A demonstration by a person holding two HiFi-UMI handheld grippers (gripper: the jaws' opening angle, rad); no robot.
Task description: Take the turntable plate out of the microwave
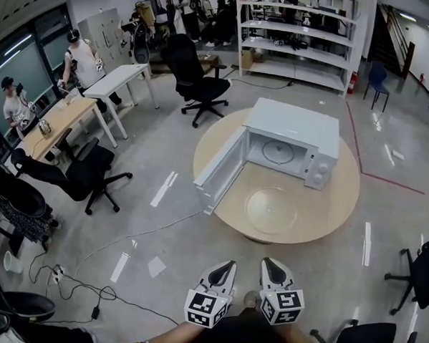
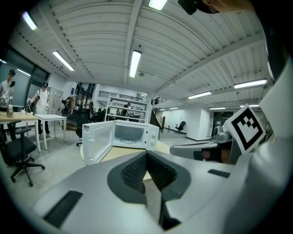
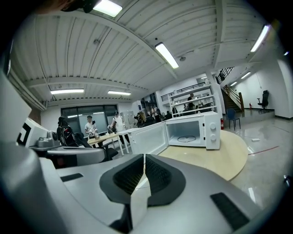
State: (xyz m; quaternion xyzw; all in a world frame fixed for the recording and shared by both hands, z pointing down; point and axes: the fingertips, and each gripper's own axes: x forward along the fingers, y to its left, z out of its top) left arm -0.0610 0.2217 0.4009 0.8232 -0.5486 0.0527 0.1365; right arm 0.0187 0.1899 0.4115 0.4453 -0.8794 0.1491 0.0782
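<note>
Turntable plate (image 1: pixel 271 209) on table (image 1: pixel 336 202), far from left gripper (image 1: pixel 228 265), right gripper (image 1: pixel 268 264); fingers (image 2: pixel 135 171) closed.

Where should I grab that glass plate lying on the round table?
Probably the near rim, coming in low from the table's front edge: the glass plate lies flat, so only its thin edge offers a pinch, and the open microwave door crowds its left side.

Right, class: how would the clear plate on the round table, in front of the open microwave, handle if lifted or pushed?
The plate looks like clear glass, so probably rigid, slippery and breakable if dropped. Lying flat on the table, it would likely slide rather than roll. Wide and shallow, it may tilt if gripped by one rim.
</note>
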